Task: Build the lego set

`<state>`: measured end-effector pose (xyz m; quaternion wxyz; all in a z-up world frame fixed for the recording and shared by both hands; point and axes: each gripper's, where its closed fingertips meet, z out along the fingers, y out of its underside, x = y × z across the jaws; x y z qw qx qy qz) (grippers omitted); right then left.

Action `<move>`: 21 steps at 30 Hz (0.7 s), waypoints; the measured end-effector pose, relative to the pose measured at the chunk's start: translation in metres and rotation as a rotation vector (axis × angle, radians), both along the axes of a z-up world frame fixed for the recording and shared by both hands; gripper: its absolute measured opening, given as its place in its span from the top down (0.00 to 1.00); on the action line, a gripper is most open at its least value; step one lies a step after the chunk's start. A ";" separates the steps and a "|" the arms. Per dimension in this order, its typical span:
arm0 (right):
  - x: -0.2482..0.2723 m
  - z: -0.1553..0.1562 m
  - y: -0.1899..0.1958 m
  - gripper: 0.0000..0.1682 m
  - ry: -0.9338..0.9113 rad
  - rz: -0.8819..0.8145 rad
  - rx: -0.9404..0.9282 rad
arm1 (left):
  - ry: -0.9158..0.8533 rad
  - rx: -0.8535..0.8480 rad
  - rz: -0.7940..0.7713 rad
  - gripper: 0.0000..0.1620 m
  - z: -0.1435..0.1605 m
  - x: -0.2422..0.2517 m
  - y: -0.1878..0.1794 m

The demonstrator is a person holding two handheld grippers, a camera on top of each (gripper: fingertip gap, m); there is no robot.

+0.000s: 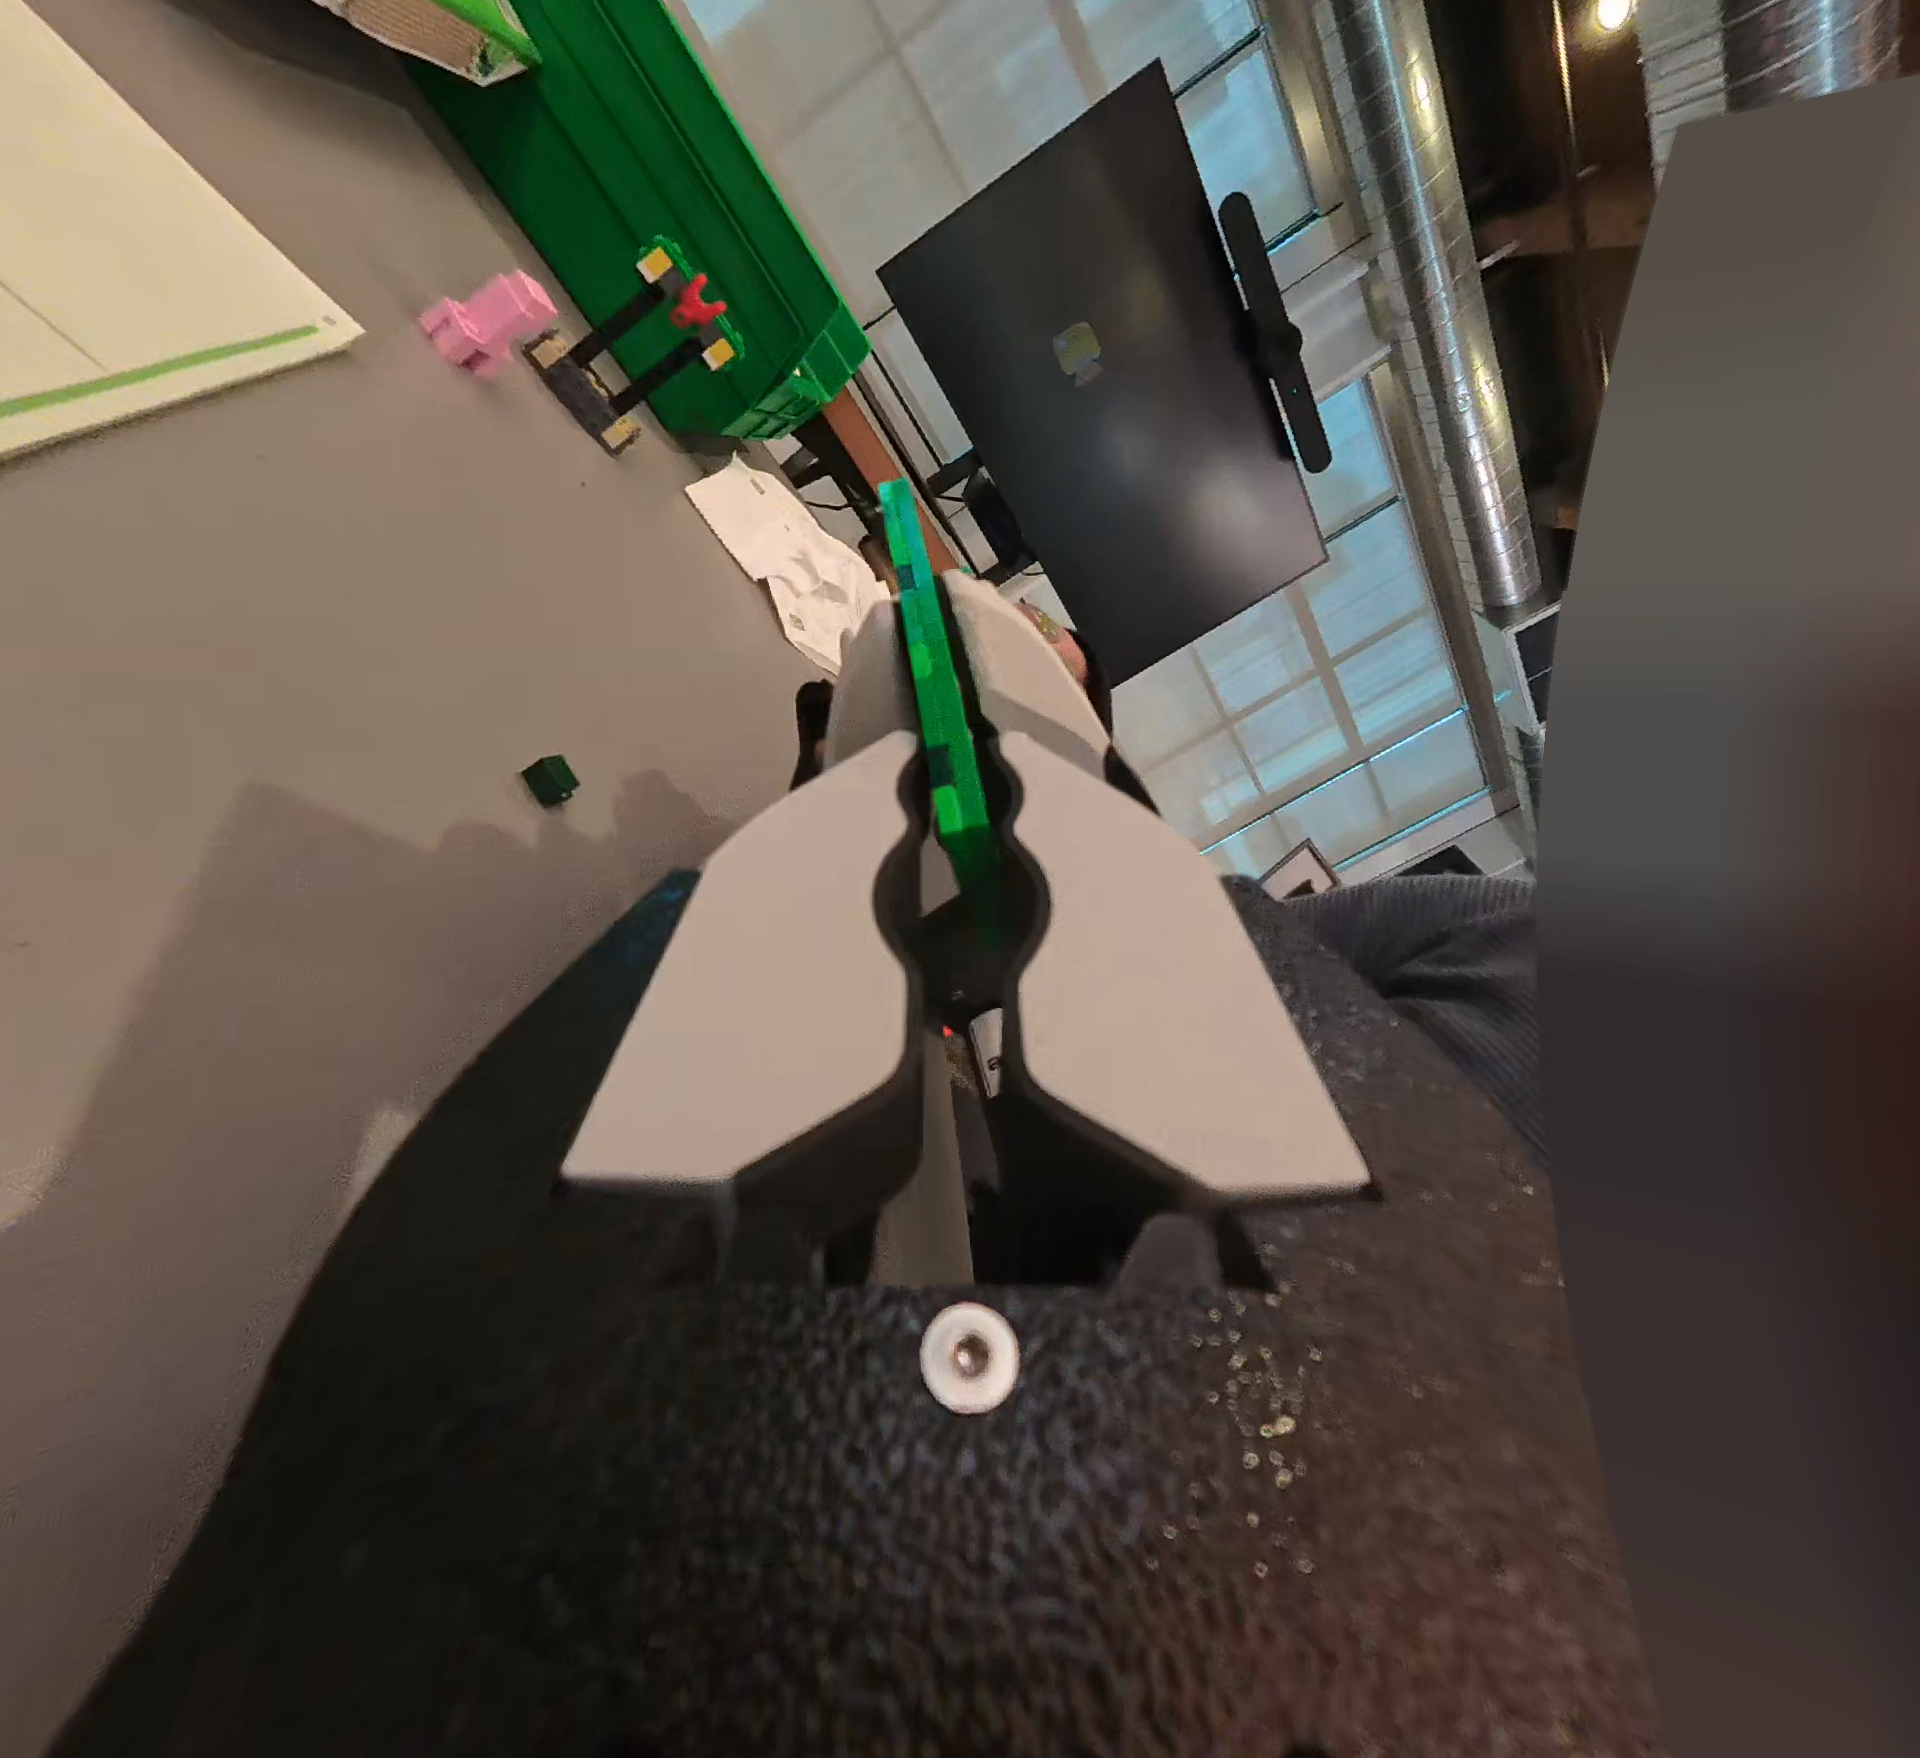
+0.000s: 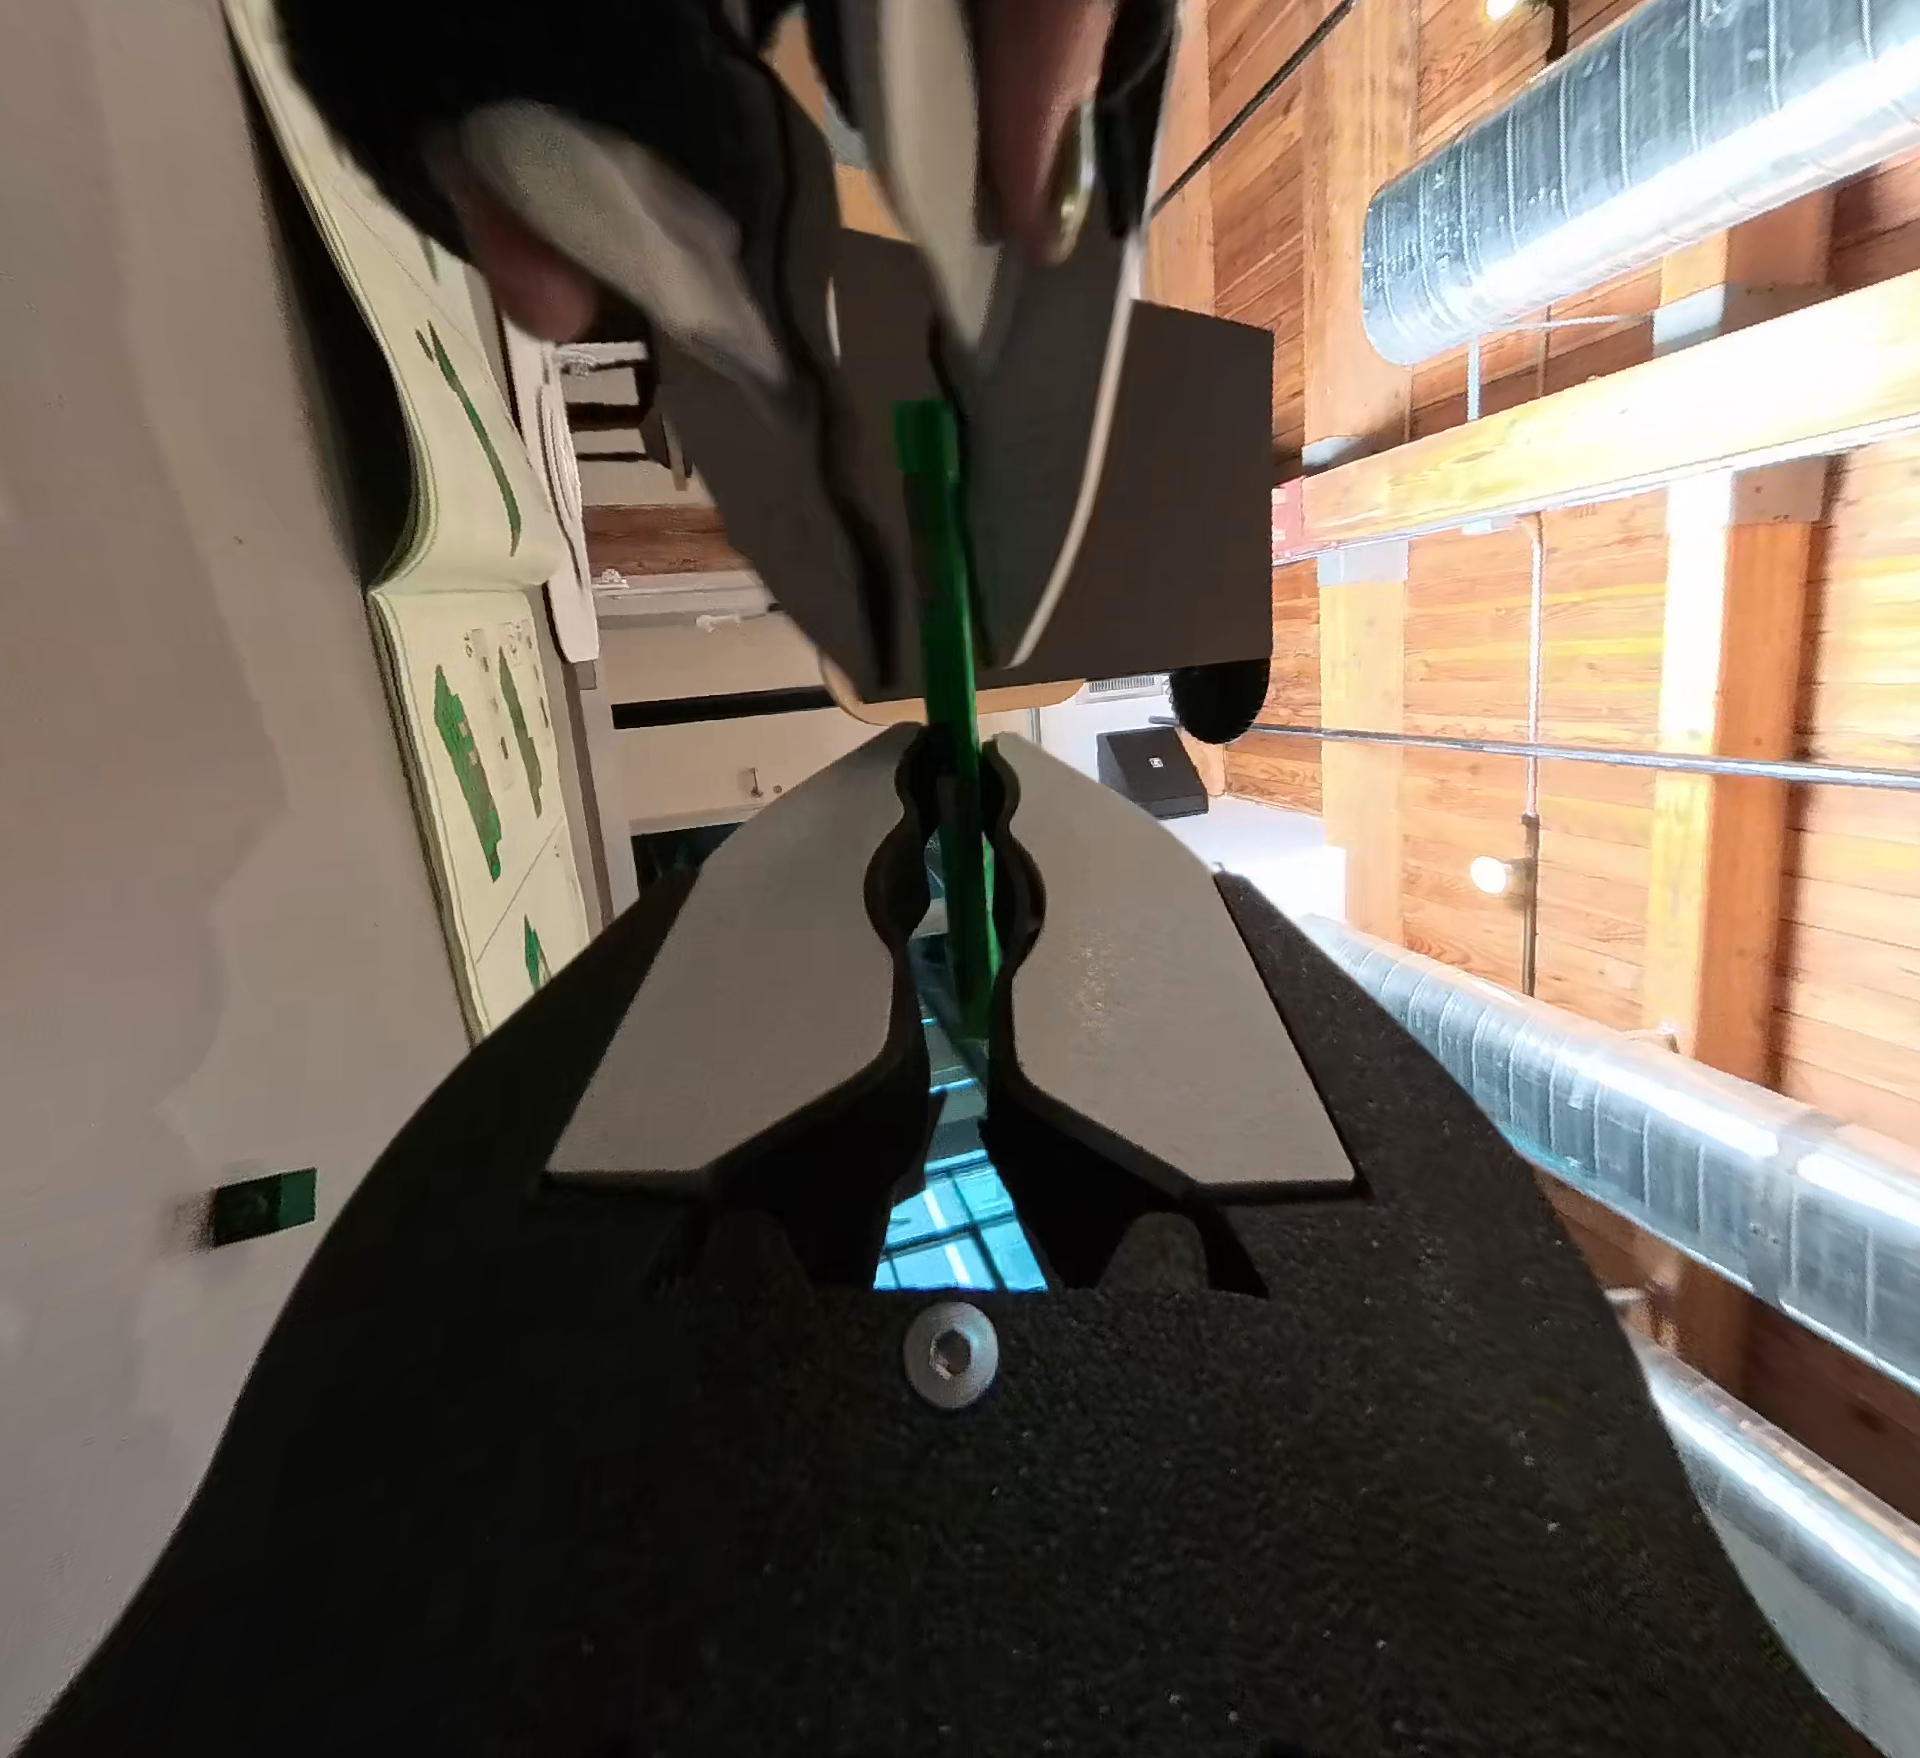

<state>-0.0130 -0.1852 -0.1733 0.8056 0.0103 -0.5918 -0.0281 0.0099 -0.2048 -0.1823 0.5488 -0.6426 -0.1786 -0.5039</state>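
1. Now both grippers clamp one thin green plate, held edge-on in the air above the table [image 1: 312, 617].
2. The left gripper [image 1: 948, 773] is closed on the plate [image 1: 940, 721]; the right gripper [image 2: 961, 763] pinches its other end.
3. Risk: uneven pull or twist could bend the plate or pop it from one grip.
4. A loose green brick [image 1: 551, 778] and the small build [image 1: 644, 347] by the green bin [image 1: 644, 150] lie well apart on the table; a dropped plate could scatter them.
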 end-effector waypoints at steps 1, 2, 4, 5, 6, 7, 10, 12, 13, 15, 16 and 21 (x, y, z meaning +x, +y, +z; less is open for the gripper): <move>0.000 0.001 0.001 0.96 0.003 -0.006 0.003 | -0.003 0.003 -0.005 0.95 0.001 0.001 0.000; 0.000 0.002 0.001 0.96 0.011 -0.006 0.010 | -0.003 0.001 0.001 0.96 0.000 0.001 0.001; 0.001 0.003 -0.002 0.92 0.014 0.009 -0.001 | -0.005 0.003 0.023 0.96 0.000 -0.002 0.001; 0.001 0.004 -0.002 0.86 0.016 0.017 -0.017 | -0.010 0.004 0.051 0.96 0.000 -0.008 0.000; 0.004 0.006 -0.003 0.80 0.022 0.026 -0.021 | -0.009 0.004 0.085 0.96 -0.001 -0.017 0.000; 0.007 0.008 0.000 0.76 0.027 0.030 -0.024 | -0.001 0.002 0.123 0.97 -0.002 -0.027 -0.002; 0.019 0.011 0.017 0.78 0.015 0.058 -0.111 | 0.047 0.000 0.233 0.97 -0.006 -0.056 -0.007; 0.020 0.003 0.034 0.81 -0.073 0.080 -0.284 | 0.057 0.019 0.288 0.97 -0.007 -0.067 -0.008; 0.017 -0.006 0.044 0.84 -0.149 0.081 -0.402 | 0.064 0.021 0.314 0.97 -0.010 -0.070 -0.008; 0.011 -0.025 0.062 0.86 -0.301 0.057 -0.641 | 0.040 0.065 0.332 0.97 -0.010 -0.067 -0.007; 0.009 -0.036 0.068 0.88 -0.386 0.057 -0.756 | 0.003 0.085 0.332 0.97 -0.010 -0.065 -0.006; 0.017 -0.074 0.070 0.93 -0.781 0.102 -1.241 | -0.068 0.061 0.376 0.97 -0.023 -0.063 -0.005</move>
